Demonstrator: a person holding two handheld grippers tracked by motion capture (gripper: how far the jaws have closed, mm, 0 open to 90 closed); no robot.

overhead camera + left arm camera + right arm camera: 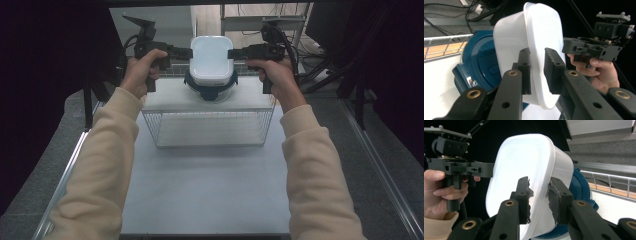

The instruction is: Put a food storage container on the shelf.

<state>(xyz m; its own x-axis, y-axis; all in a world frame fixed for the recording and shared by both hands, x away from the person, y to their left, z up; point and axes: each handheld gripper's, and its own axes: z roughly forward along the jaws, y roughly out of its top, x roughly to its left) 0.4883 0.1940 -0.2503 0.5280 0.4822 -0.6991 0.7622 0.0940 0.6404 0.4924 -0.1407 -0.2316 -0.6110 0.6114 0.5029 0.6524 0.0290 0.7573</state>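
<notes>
Grey carpeted floor (360,150), dark curtains (45,75) (cables (310,50) behind)

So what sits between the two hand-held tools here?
The white plastic tub, rim between each tool's jaws, sits on a dark blue round appliance; seen in the high view.

Both arms reach forward; left claw (189,52) and right claw (231,53) face each other, jaws slightly parted.
</notes>
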